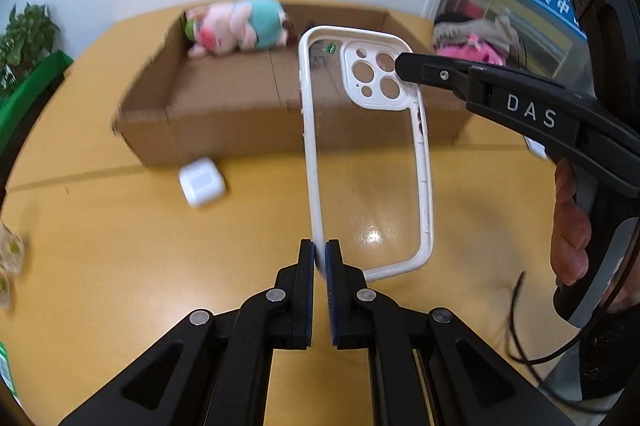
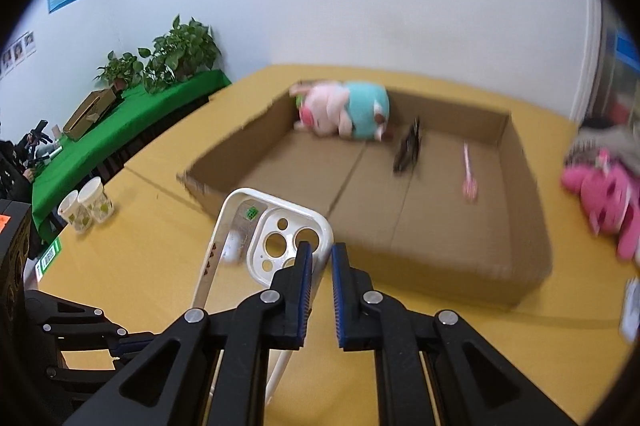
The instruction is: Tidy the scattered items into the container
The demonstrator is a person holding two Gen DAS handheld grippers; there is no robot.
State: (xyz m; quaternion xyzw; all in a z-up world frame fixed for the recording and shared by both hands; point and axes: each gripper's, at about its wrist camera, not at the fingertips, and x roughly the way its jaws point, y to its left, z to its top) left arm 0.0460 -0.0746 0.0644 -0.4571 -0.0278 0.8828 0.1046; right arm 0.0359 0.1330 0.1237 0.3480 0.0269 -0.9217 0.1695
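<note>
A clear phone case with a white rim (image 1: 366,162) is held upright above the yellow table. My left gripper (image 1: 320,252) is shut on its lower left edge. My right gripper (image 2: 320,258) has its jaws a little apart around the case's top corner (image 2: 280,234) by the camera cutout, and its tip shows in the left wrist view (image 1: 404,66). The open cardboard box (image 2: 400,194) lies just beyond, holding a pink and teal plush pig (image 2: 344,108), a black clip (image 2: 408,146) and a pink stick (image 2: 468,166).
A white square earbud case (image 1: 202,182) lies on the table in front of the box. A bright pink plush (image 2: 604,194) lies right of the box. Two paper cups (image 2: 86,210) stand at the table's left edge. A green-covered table with plants (image 2: 120,114) is behind.
</note>
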